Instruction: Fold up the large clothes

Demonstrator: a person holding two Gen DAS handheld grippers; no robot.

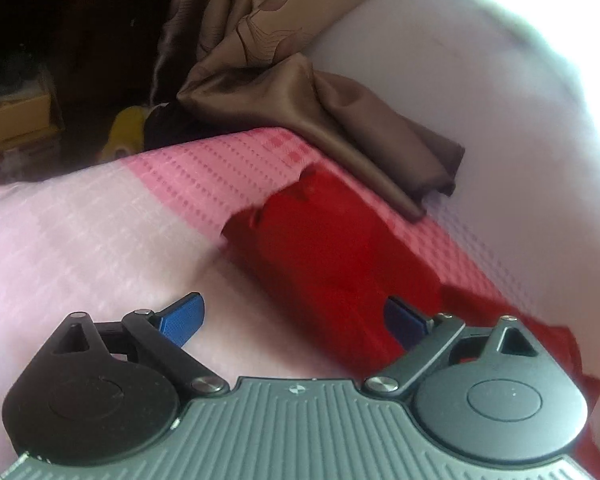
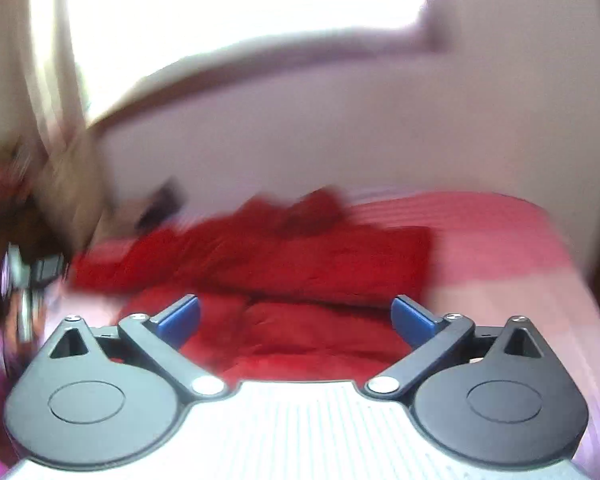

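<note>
A red garment [image 1: 332,248] lies bunched and partly folded on the bed [image 1: 80,232], over its pink checked cover, nearer the wall-side edge than the open side. In the left wrist view the left gripper [image 1: 294,320] hangs above the cover with its jaws spread wide and nothing between them; its 2 blue pads [image 1: 182,318] are clear of the cloth. Bare cover stretches to the left of the garment up to the far edge. A brown curtain [image 1: 300,92] drapes onto the far corner beside the white wall [image 1: 480,100]. The right wrist view is blurred: the right gripper [image 2: 296,322] is also wide open and empty above the garment [image 2: 300,264], with bare cover on the right.
</note>
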